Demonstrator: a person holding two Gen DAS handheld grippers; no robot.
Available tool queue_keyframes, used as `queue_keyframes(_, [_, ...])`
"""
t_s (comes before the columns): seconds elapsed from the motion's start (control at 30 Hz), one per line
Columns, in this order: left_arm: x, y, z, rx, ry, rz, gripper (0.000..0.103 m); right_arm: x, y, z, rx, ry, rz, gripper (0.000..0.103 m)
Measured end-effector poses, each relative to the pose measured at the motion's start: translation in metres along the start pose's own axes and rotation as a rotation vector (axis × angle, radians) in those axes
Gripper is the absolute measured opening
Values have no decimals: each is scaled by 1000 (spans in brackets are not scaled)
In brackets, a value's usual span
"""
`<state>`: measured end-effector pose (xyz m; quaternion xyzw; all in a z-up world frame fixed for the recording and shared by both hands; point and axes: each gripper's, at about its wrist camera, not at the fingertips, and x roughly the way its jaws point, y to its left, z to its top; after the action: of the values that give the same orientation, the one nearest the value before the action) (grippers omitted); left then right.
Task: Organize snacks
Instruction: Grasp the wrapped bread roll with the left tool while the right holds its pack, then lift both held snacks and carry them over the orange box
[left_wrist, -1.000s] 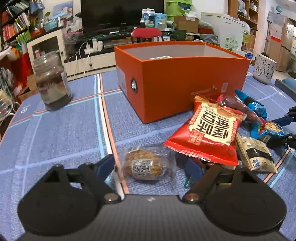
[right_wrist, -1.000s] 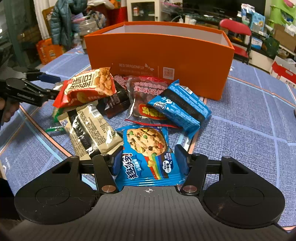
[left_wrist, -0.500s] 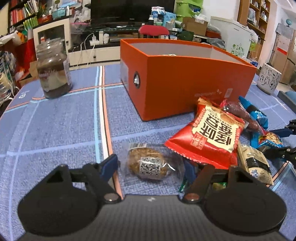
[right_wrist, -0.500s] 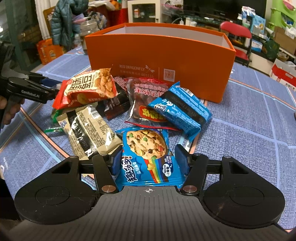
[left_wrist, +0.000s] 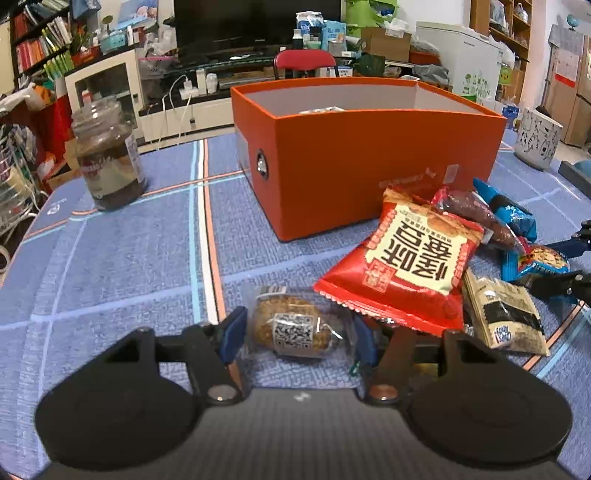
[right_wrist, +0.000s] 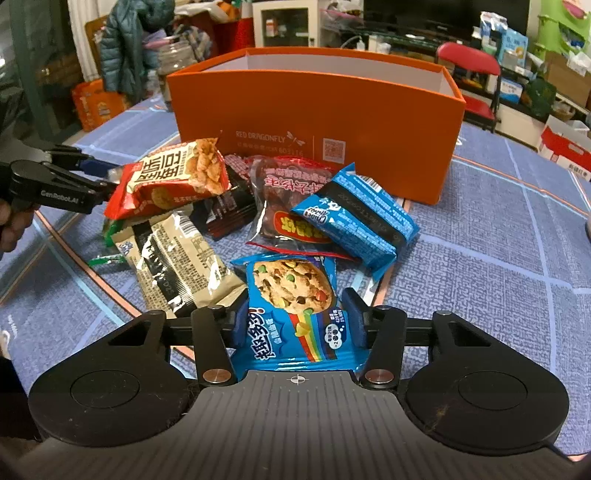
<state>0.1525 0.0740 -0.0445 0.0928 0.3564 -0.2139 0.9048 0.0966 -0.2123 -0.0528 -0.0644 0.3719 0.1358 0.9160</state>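
Note:
A pastry in a clear wrapper (left_wrist: 291, 328) lies on the blue cloth between the pads of my left gripper (left_wrist: 299, 338). Those jaws are closing and stand at the wrapper's edges without squeezing it. My right gripper (right_wrist: 295, 317) is closing too. Its pads pinch a blue chocolate-chip cookie pack (right_wrist: 291, 291), which rests on the table. Behind both stands the open orange box (left_wrist: 369, 166) (right_wrist: 314, 107). The left gripper (right_wrist: 107, 177) shows at the left edge of the right wrist view, with a hand on its grip.
A pile of snacks lies in front of the box: a red bag (left_wrist: 410, 258), a beige pack (right_wrist: 177, 258), a blue pack (right_wrist: 354, 221) and a dark red pack (right_wrist: 291, 195). A glass jar (left_wrist: 109, 155) stands at the far left of the table.
Both grippers have narrowed. The left pads came in to the pastry wrapper's edges, and the right pads closed in on the cookie pack, which now bulges slightly between them.

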Motion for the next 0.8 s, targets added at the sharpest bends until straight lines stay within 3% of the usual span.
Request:
queue_keyframes(0.37, [-27,5,-2,-5,-25,35,58,-25,17,-4,-98,-7,-46,34])
queue_keyframes(0.6, [-56,3,1,-42,-74,78,58,-61,30,5,-119,-126,-51,34])
queue_keyframes(0.8, [-74,-5,10,-72,-141,94,58,-62,42,7,-184,-161,-101,34])
